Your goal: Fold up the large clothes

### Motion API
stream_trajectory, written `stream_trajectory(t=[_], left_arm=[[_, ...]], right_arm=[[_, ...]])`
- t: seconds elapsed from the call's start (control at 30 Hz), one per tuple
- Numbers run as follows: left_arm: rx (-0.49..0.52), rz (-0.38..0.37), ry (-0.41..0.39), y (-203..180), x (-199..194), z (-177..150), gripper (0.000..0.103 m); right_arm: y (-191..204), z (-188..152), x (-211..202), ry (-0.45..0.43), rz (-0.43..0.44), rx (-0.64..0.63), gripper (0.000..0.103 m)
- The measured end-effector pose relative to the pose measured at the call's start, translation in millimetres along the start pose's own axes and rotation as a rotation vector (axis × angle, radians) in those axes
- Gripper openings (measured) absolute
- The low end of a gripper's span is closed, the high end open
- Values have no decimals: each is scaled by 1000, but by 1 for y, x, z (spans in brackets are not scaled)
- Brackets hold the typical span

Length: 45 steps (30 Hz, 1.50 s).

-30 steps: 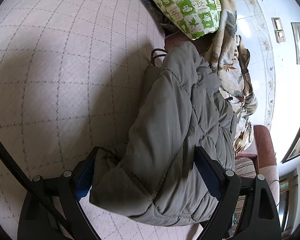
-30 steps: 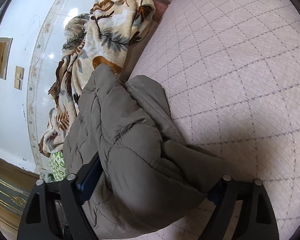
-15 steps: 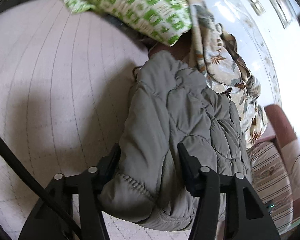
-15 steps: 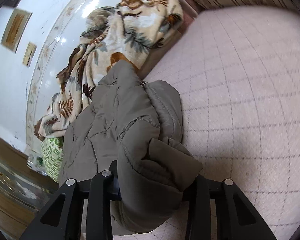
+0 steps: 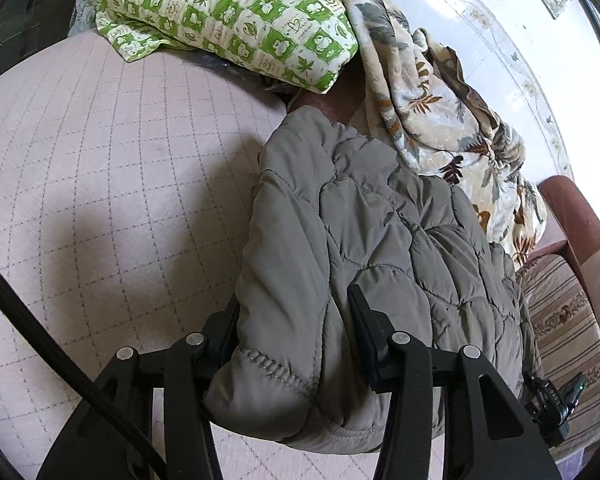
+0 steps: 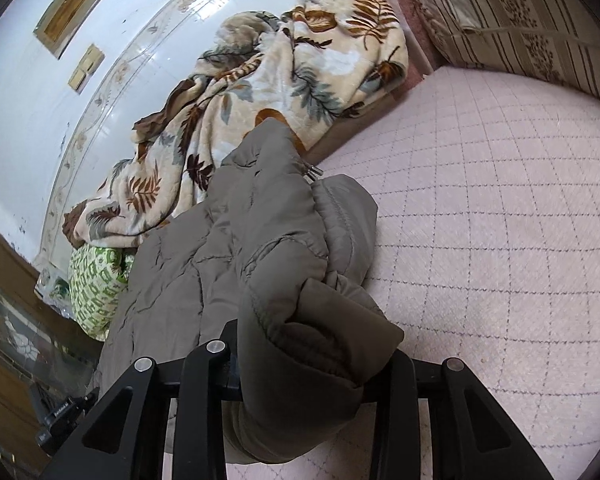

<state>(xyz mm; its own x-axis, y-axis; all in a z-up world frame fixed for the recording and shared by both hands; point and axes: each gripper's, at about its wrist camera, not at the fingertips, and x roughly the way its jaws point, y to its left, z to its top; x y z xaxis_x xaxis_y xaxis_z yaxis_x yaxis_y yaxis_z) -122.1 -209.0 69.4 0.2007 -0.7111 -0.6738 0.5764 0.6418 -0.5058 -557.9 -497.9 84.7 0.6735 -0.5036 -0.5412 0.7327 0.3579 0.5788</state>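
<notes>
With the left tool [image 5: 292, 320] and right tool [image 6: 314, 344] each clamped on a near corner of the grey quilted jacket [image 5: 364, 240], which lies on the pink quilted bed [image 5: 100, 184], both should move level together so the fold stays even.

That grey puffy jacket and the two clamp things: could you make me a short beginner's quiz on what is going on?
1. True or false: both grippers are clamped on the grey quilted jacket.
2. Which lies nearest the green checked pillow? A) leaf-print blanket B) striped cushion C) wall switch
3. Fill in: the jacket rests on a pale pink ____ surface.

Key: 1 true: left gripper and right gripper each pinch a bunch. 2 A. 3 quilted.
</notes>
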Motion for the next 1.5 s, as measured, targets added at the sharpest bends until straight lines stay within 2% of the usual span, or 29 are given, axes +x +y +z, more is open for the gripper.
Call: stream_trajectory(t=[0.33, 0.5, 0.83, 1.5], left_arm=[[58, -14, 34, -8, -20, -2, 47], [54, -49, 59, -1, -31, -6, 47], [92, -33, 54, -4, -51, -24, 47], [63, -77, 3, 3, -121, -104, 47]], right_arm=[[13, -1, -26, 6, 19, -48, 37], [18, -5, -39, 24, 35, -82, 37], [21, -16, -60, 39, 50, -125, 37], [7, -68, -137, 3, 81, -138, 37]])
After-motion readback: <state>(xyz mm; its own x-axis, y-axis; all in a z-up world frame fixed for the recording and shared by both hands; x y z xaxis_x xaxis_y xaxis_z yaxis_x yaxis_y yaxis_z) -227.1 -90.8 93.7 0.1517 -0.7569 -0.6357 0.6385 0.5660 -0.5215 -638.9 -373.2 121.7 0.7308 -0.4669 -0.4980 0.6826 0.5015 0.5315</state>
